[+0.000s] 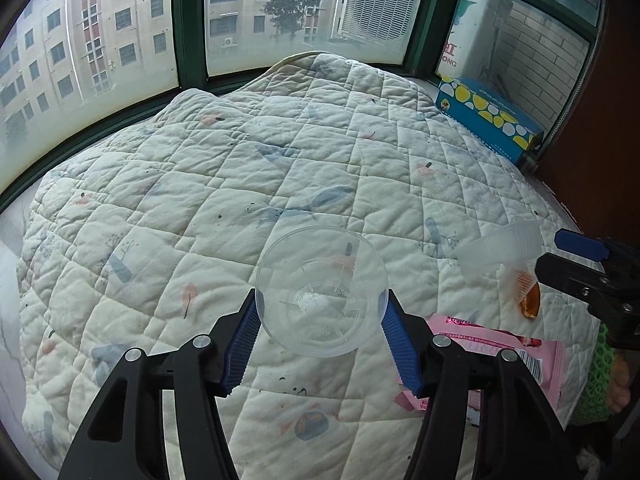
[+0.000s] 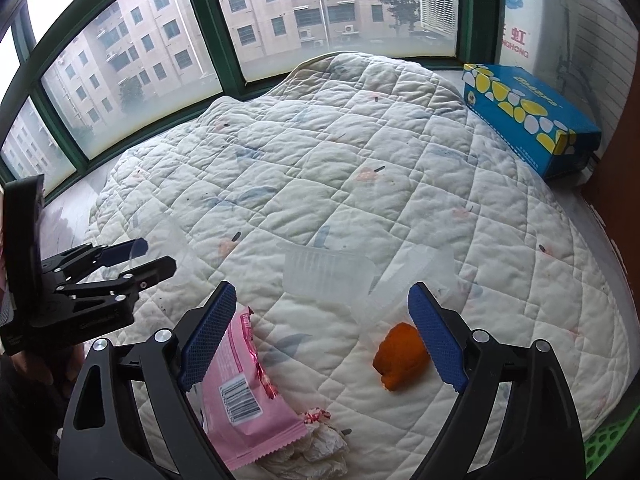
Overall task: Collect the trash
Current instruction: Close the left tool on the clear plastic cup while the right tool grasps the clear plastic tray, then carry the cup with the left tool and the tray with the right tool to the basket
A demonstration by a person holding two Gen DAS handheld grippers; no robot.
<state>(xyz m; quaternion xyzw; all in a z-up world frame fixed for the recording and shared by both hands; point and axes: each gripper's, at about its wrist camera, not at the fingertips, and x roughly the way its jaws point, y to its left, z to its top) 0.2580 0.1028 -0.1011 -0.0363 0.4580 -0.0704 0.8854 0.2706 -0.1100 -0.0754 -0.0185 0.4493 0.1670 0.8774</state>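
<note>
Left wrist: clear cup (image 1: 321, 292) between left gripper (image 1: 321, 320) fingers.

A room in a home, probably a bedroom high in a flat, is suggested by the quilted blanket (image 1: 248, 184) spread at a green-framed bay window (image 1: 188, 24), through which apartment blocks (image 1: 84, 36) are seen, and by the tissue box (image 2: 528, 116).

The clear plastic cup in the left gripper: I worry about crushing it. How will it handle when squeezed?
The clear plastic cup looks thin-walled, so it probably flexes and could crack under a hard squeeze. It seems very light. The left gripper pinches its smooth round sides, so it might slip.
</note>
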